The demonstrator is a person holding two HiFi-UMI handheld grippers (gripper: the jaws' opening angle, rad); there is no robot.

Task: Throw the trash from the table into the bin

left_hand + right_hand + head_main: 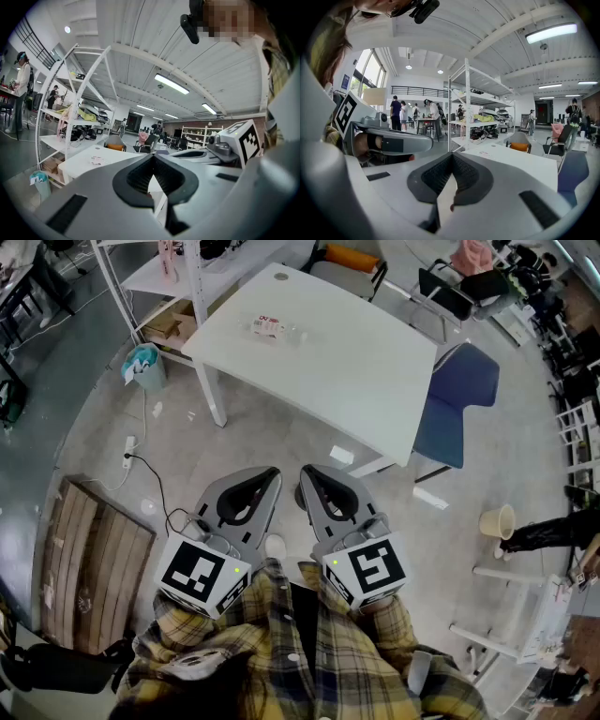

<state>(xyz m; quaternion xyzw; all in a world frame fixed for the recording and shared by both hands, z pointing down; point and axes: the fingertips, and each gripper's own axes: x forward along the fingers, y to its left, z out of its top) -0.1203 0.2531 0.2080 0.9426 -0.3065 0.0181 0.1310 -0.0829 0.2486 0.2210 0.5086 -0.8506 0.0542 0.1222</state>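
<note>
A crumpled wrapper with red print and a clear plastic piece, the trash (pixel 272 329), lies on the far part of the white table (pixel 356 381). A small bin with a teal bag (pixel 145 367) stands on the floor left of the table. My left gripper (pixel 272 474) and right gripper (pixel 307 472) are held side by side, well short of the table, both shut and empty. In the left gripper view the trash (pixel 97 160) and the bin (pixel 40 180) show beyond my left gripper (pixel 152 157). The right gripper view shows the trash (pixel 483 153) past my right gripper (pixel 452 155).
A blue chair (pixel 459 399) stands at the table's right side. A white shelf rack (pixel 159 277) is behind the bin. A wooden pallet (pixel 89 568) and a power strip with cable (pixel 128 451) lie on the floor at left. A beige cup (pixel 497 521) lies at right.
</note>
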